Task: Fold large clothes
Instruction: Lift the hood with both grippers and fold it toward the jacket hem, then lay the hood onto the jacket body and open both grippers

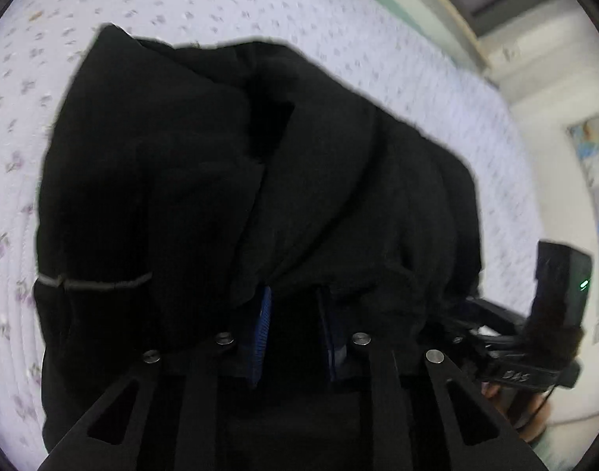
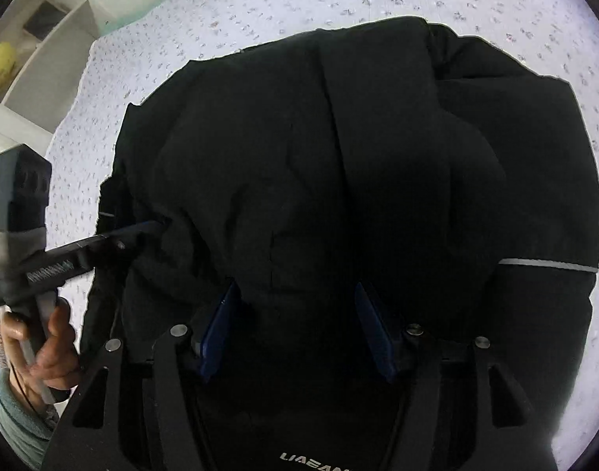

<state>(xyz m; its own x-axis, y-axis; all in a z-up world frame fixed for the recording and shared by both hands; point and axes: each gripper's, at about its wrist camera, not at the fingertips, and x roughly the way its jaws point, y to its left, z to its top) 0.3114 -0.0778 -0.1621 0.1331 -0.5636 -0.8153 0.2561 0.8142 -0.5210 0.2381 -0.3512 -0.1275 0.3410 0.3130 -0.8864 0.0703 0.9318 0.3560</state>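
Two grippers are on the black jacket (image 1: 228,180), which lies bunched on the flower-print bed sheet (image 1: 150,4): your left gripper (image 1: 293,325) is nearly closed with a fold of cloth pinched between its blue pads, while your right gripper (image 2: 299,325) stands parted over the fabric, pads not pressing (nothing held there). You appear mid-fold, so the next move calls for closing the right on the near edge and carrying both sides over evenly
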